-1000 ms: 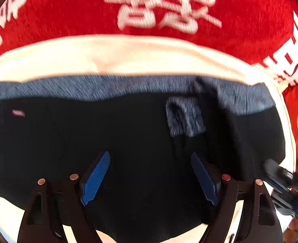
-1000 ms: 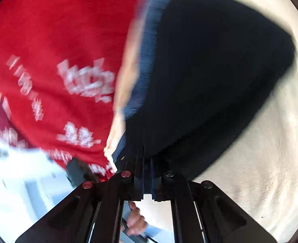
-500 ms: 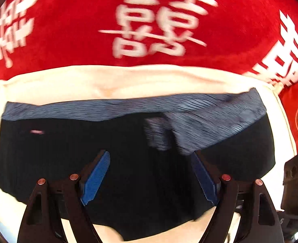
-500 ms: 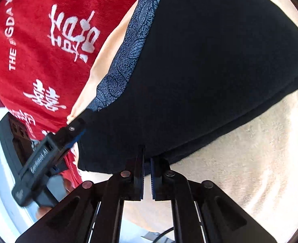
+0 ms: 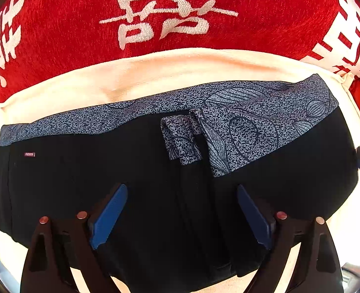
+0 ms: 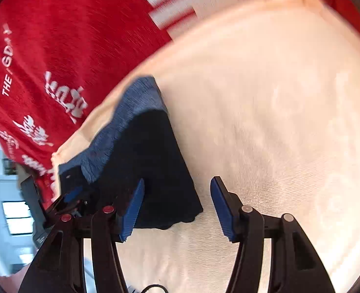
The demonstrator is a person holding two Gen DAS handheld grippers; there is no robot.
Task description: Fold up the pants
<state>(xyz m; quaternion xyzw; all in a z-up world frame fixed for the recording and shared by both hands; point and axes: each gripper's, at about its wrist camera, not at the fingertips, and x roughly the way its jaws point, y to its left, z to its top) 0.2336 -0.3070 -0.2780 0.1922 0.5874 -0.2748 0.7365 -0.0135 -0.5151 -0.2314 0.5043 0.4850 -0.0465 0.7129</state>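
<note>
Black pants (image 5: 82, 183) with a speckled grey waistband (image 5: 253, 105) lie folded on a cream cloth (image 5: 180, 66). Two grey drawstring ends (image 5: 177, 136) rest on the black fabric. My left gripper (image 5: 181, 190) points down over the pants; its jaws are opening wide and the pads press on nothing. In the right wrist view the pants (image 6: 150, 146) end in a corner low in the picture. My right gripper (image 6: 178, 180) is opening just over that corner, which shows between the fingers untouched by the pads.
Under the cream cloth (image 6: 265, 97) lies a red blanket (image 5: 58, 24) with white characters, seen again as the red blanket (image 6: 58, 36). The cream cloth stretches wide to the right of the pants. A bright window (image 6: 16, 214) shows at the far left.
The right gripper went from shut to open, let go of the pants' edge and swung right over the cream cloth. The pants' right side now lies flat. The left jaws spread a little wider.
</note>
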